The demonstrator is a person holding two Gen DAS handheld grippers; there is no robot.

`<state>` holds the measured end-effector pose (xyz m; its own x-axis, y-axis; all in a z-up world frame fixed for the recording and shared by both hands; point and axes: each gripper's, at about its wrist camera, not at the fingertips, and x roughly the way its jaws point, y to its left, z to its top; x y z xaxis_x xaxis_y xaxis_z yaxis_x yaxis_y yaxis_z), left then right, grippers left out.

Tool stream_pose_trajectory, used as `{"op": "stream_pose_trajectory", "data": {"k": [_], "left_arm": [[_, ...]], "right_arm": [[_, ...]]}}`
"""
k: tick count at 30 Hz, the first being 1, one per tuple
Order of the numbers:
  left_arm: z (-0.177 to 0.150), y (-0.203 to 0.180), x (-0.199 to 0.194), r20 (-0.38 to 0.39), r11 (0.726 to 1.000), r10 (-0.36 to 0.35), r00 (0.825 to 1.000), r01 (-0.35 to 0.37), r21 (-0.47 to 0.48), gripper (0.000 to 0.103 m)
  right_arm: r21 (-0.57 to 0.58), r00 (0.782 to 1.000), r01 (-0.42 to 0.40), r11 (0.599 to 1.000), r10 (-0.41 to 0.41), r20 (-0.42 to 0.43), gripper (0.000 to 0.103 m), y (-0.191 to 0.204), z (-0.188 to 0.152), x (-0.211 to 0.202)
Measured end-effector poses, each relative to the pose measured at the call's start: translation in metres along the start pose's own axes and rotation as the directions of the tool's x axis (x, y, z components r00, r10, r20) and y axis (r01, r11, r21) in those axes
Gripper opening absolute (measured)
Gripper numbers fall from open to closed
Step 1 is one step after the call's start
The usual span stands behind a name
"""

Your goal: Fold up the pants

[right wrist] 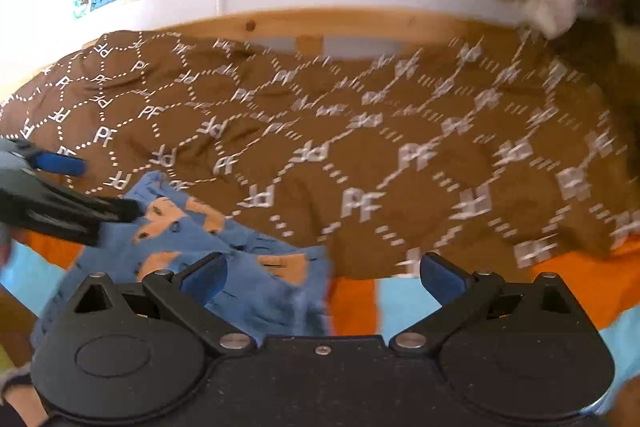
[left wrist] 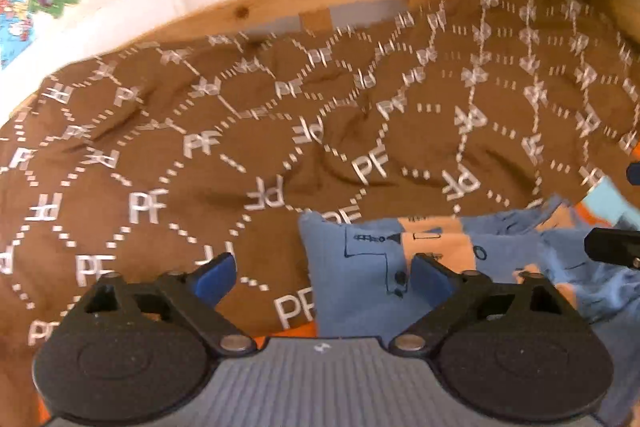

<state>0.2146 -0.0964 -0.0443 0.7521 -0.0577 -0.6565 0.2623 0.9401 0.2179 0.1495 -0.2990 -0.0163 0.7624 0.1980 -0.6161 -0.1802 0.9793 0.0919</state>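
Both jaws gape wide: left gripper (left wrist: 322, 269) and right gripper (right wrist: 322, 267) are held empty above blue patterned pants (right wrist: 240, 259) at the bed's near edge, seemingly poised for grasping.

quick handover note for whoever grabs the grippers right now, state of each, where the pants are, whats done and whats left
Left hand-held gripper: open, empty, hovering over the left edge of the pants.
Right hand-held gripper: open, empty, over the right edge of the pants.
Pants: small blue pair with tan patches, lying bunched at the near edge of the bed, partly on the brown blanket and partly on the orange and light blue sheet.
Done: they look at least partly folded, but blur hides the layers.
Left: check the fold, flatten it, and finish if a fold is missing.
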Motion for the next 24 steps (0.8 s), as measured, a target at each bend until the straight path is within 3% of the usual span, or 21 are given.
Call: {"op": "stream_pose_trajectory", "data": {"k": [2,5,9,13,16,18,21,22,24], "left_arm": [[-0.005,-0.003,0.010,-0.007,1.000,0.020,1.000,-0.020,0.013,0.094],[-0.011,-0.003,0.025,-0.024,0.998,0.058,0.998,-0.057,0.015,0.095],[-0.015,0.005,0.027,-0.047,0.998,0.037,0.998,-0.039,-0.048,0.096],[-0.013,0.012,0.006,-0.031,0.995,0.026,0.999,-0.028,-0.093,0.095],[-0.017,0.016,-0.013,-0.004,0.992,-0.022,1.000,0.022,-0.127,0.099],[-0.023,0.014,-0.017,-0.012,0.994,-0.018,1.000,0.017,-0.111,0.100],[-0.037,0.010,-0.012,-0.063,0.997,0.055,0.996,-0.058,-0.047,0.101],[-0.042,0.013,-0.013,-0.061,0.997,0.048,0.997,-0.052,-0.054,0.101],[-0.046,0.021,-0.018,-0.066,0.995,0.020,0.998,-0.027,-0.096,0.101]], "right_arm": [[-0.059,1.000,0.014,0.998,-0.014,-0.005,0.102,0.006,-0.002,0.007],[-0.142,0.993,0.117,0.983,-0.119,-0.007,0.102,0.000,-0.008,0.017],[-0.017,0.972,0.232,0.972,-0.233,-0.043,0.101,-0.031,-0.005,0.018],[0.028,0.986,0.162,0.986,-0.163,0.019,0.101,-0.029,-0.002,-0.006],[-0.077,0.996,0.079,0.994,-0.075,0.051,0.102,-0.001,-0.005,-0.015],[-0.150,0.999,0.042,0.988,-0.037,0.035,0.102,0.016,-0.008,-0.012],[-0.211,0.995,0.089,0.974,-0.096,-0.022,0.102,0.024,-0.017,0.002],[-0.204,0.992,0.116,0.972,-0.124,-0.030,0.102,0.019,-0.019,0.006],[-0.126,0.994,0.092,0.988,-0.099,-0.054,0.102,0.006,-0.020,0.003]]}}
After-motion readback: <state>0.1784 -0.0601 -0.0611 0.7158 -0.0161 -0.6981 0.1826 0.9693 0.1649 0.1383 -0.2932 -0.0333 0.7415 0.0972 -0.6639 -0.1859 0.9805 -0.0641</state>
